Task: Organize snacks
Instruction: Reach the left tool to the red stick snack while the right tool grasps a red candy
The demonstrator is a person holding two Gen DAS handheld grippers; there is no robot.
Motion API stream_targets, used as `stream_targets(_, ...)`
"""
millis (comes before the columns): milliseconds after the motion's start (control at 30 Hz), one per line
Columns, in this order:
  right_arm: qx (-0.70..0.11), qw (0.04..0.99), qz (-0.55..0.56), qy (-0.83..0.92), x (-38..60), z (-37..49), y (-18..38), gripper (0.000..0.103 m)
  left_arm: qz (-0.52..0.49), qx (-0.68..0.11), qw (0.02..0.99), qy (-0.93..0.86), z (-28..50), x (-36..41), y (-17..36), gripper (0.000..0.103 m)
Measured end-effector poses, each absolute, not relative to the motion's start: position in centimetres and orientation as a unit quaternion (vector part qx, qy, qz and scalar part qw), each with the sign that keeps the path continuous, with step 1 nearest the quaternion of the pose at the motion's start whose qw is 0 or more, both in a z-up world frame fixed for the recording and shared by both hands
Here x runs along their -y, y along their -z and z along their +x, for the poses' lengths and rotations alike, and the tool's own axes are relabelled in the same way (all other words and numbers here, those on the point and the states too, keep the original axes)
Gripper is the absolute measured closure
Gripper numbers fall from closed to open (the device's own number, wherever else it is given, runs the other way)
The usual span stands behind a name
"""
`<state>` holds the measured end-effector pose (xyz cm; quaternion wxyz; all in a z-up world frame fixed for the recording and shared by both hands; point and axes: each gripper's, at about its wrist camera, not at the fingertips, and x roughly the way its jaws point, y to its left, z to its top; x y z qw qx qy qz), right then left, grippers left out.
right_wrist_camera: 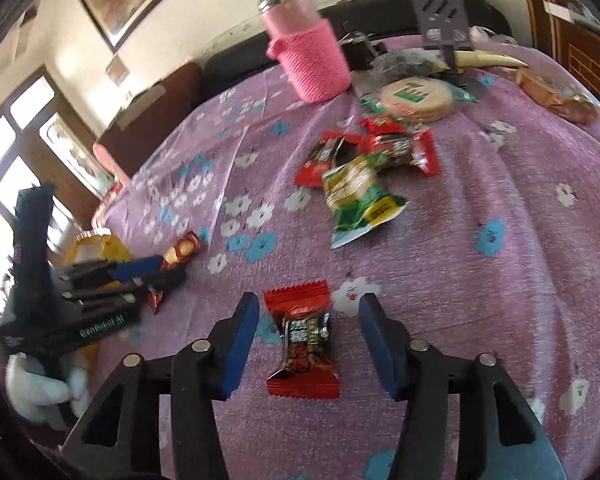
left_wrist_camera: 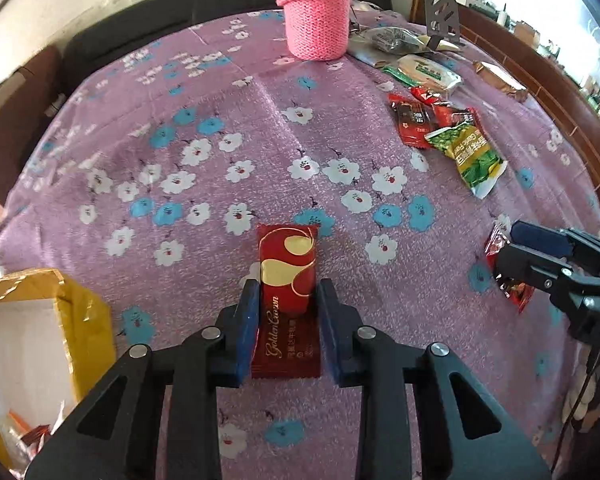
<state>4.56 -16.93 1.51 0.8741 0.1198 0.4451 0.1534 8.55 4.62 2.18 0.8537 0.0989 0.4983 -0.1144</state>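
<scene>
My left gripper is shut on a red and gold Golden Crown snack packet, also seen in the right wrist view, low over the purple flowered cloth. My right gripper is open, its blue pads on either side of a red candy packet that lies on the cloth. That gripper shows at the right edge of the left wrist view over the same red packet. The left gripper shows at the left of the right wrist view.
A yellow cardboard box stands at the left. A pink knit-sleeved bottle stands at the back. A pile of snacks lies at the right: a green packet, red packets, a round biscuit pack, a brown bar.
</scene>
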Motion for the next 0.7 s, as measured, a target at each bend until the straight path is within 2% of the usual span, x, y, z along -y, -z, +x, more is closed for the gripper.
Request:
stream_targets(167,-0.440,0.887,0.049,-0.131,14.6,3.9,-1.6,0.046,0.088,-0.496,0.856,0.118,7.3,-4.7,-2.3,0.077)
stream_targets(233,-0.439,0.891,0.022,-0.113,14.0,3.7,-1.5,0.057,0.080,-0.495,0.857,0.119,7.1,-4.8,-2.4,0.078)
stream_targets(300,-0.438,0.894,0.001,-0.098,13.7,3.6,-1.5,0.077,0.069,-0.490,0.860,0.121,6.5,-5.1,-3.0,0.078)
stream_targets(333,-0.438,0.893,0.003,-0.102,13.8,3.5,-1.5,0.077,0.065,-0.489,0.861,0.122,6.3,-5.2,-3.2,0.085)
stream_targets(367,-0.439,0.893,0.008,-0.101,13.9,3.5,-1.5,0.077,0.060,-0.488,0.862,0.125,5.9,-5.4,-3.5,0.088)
stream_targets(567,-0.429,0.896,0.031,-0.110,14.6,3.0,-2.2,0.078,0.054,-0.490,0.862,0.114,4.6,-5.9,-4.2,0.087)
stream_targets(600,-0.429,0.896,0.034,-0.111,14.7,2.9,-2.3,0.078,0.059,-0.486,0.865,0.111,4.6,-5.8,-4.2,0.084)
stream_targets(667,-0.431,0.894,0.042,-0.115,14.7,2.8,-2.3,0.078,0.068,-0.480,0.868,0.106,5.2,-5.4,-4.0,0.061)
stream_targets(700,-0.434,0.892,0.046,-0.116,14.8,2.8,-2.2,0.077,0.066,-0.479,0.869,0.105,5.4,-5.3,-3.9,0.040)
